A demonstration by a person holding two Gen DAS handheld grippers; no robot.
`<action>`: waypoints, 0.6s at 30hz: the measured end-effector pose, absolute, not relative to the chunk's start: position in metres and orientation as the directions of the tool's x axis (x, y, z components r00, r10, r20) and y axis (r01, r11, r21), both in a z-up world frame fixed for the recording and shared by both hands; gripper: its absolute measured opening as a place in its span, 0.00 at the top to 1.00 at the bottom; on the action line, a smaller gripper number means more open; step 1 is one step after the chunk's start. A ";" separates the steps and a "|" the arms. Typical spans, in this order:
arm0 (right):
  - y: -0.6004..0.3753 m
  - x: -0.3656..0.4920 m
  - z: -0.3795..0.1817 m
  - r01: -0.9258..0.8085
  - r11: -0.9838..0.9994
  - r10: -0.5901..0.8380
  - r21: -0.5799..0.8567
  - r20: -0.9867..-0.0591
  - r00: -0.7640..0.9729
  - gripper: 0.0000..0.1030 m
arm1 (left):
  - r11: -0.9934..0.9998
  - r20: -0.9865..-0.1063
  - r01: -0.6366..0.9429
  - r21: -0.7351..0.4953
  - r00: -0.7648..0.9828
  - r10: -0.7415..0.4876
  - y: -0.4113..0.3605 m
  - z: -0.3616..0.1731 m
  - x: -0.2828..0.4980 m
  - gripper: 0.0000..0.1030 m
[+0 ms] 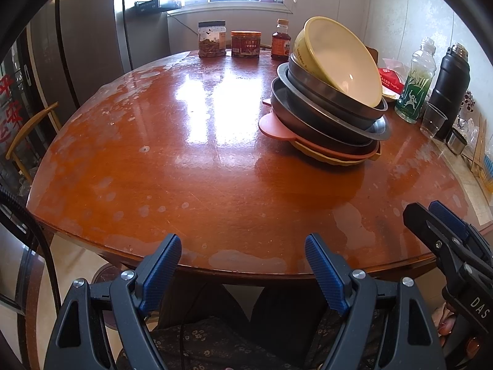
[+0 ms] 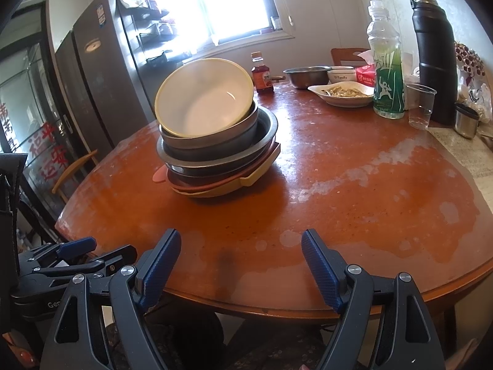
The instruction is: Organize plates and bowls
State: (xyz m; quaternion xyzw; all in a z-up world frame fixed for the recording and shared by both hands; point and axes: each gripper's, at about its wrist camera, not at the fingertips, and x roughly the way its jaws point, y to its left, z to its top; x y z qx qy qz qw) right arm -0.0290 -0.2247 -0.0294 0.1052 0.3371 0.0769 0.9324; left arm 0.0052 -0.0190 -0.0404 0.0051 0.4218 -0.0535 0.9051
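A stack of dishes stands on the round wooden table (image 1: 191, 178): a yellow bowl (image 1: 342, 58) tilted on top, metal bowls (image 1: 332, 114) under it, a pink plate (image 1: 274, 125) and a yellow plate at the bottom. The same stack shows in the right wrist view, yellow bowl (image 2: 205, 97) on metal bowls (image 2: 215, 151). My left gripper (image 1: 243, 265) is open and empty at the table's near edge. My right gripper (image 2: 240, 262) is open and empty at the near edge, right of the left one; it also shows in the left wrist view (image 1: 437, 225).
Jars (image 1: 212, 39) and a sauce bottle (image 1: 281, 40) stand at the far edge. A green bottle (image 2: 386, 71), black flask (image 2: 434, 58), plastic cup (image 2: 420, 104), a plate of food (image 2: 342, 94) and a steel bowl (image 2: 306, 75) stand at the right. A fridge (image 2: 101, 71) stands behind.
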 end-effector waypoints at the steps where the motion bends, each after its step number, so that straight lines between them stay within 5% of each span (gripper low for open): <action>1: -0.225 -0.029 -0.029 -0.073 0.966 0.214 0.247 -0.612 0.761 0.21 | 0.994 -0.764 0.101 -0.036 0.639 -0.092 -0.019 -0.040 0.005 0.20; 18: -0.225 -0.029 -0.030 -0.072 0.967 0.212 0.246 -0.611 0.763 0.21 | 0.995 -0.759 0.100 -0.028 0.645 -0.086 -0.019 -0.039 0.004 0.20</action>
